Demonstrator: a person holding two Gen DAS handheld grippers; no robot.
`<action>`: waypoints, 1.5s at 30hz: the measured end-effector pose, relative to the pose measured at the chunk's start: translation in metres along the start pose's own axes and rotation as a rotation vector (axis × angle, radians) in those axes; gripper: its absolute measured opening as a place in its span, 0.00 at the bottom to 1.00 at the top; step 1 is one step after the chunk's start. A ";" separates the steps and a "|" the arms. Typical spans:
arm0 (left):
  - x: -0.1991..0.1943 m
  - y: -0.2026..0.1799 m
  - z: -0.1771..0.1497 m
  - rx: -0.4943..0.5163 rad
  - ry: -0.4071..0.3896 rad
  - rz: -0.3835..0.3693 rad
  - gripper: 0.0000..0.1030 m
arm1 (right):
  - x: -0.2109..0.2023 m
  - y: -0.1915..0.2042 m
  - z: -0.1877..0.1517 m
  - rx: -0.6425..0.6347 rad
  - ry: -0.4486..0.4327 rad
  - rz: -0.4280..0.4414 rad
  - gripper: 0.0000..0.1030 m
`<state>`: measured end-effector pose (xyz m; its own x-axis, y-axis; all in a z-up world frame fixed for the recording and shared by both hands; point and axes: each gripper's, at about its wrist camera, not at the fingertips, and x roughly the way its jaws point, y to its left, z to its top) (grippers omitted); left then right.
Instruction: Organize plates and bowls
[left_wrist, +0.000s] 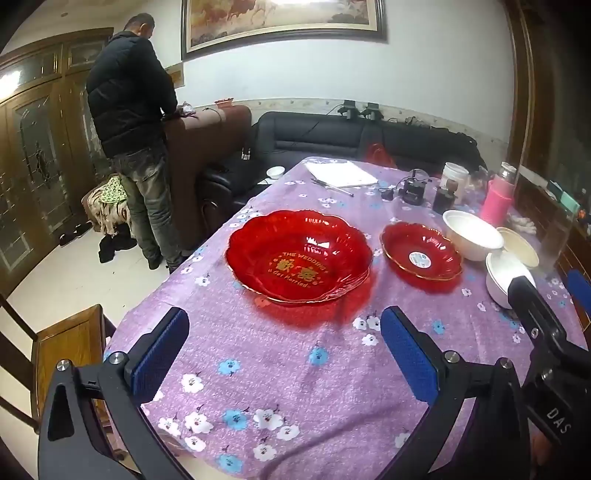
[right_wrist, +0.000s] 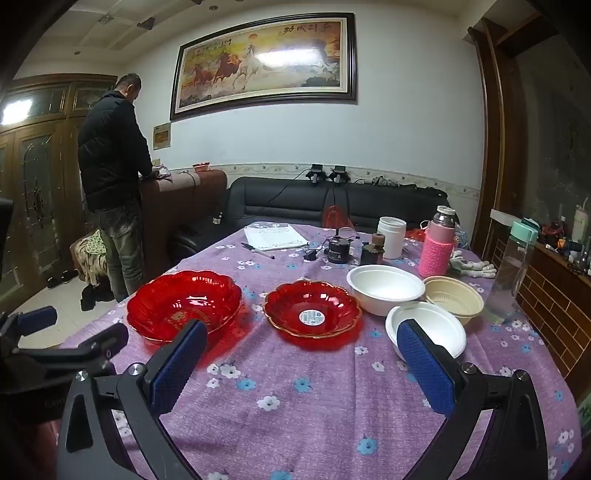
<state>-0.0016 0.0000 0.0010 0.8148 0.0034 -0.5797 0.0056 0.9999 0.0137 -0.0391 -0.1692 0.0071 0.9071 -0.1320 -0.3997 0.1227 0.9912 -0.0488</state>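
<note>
**Dishes spread out, both grippers empty and waiting**

Dishes sit in a loose row on the table (right_wrist: 332, 406) under its purple flowered cloth, none stacked, which suggests the sorting has not begun. I take the small red plate (right_wrist: 312, 308) as my marker. The large red plate (right_wrist: 183, 304) lies just beside it on the doorway side. On its other side stand three bowls: a white bowl (right_wrist: 386, 290) near it, a cream bowl (right_wrist: 453, 300) beyond that, and another white bowl (right_wrist: 430, 326) toward the near edge.

The left gripper (left_wrist: 282, 350) hovers before the large red plate, jaws spread wide, nothing between them. The right gripper (right_wrist: 301, 360) hangs short of the small red plate, equally released. Each seems lined up with its own side of the row, probably so like can be nested with like.
</note>
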 end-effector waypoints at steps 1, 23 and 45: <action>-0.001 0.000 0.000 -0.001 -0.006 0.001 1.00 | 0.000 0.000 0.000 -0.001 0.000 -0.002 1.00; -0.011 0.024 0.000 -0.043 -0.005 0.010 1.00 | 0.006 0.010 -0.001 0.036 0.033 0.029 1.00; -0.013 0.023 0.001 -0.031 -0.019 0.000 1.00 | -0.001 0.007 0.000 0.062 0.040 0.054 1.00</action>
<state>-0.0119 0.0230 0.0097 0.8255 0.0037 -0.5644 -0.0122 0.9999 -0.0113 -0.0396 -0.1617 0.0070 0.8963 -0.0773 -0.4366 0.1002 0.9945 0.0297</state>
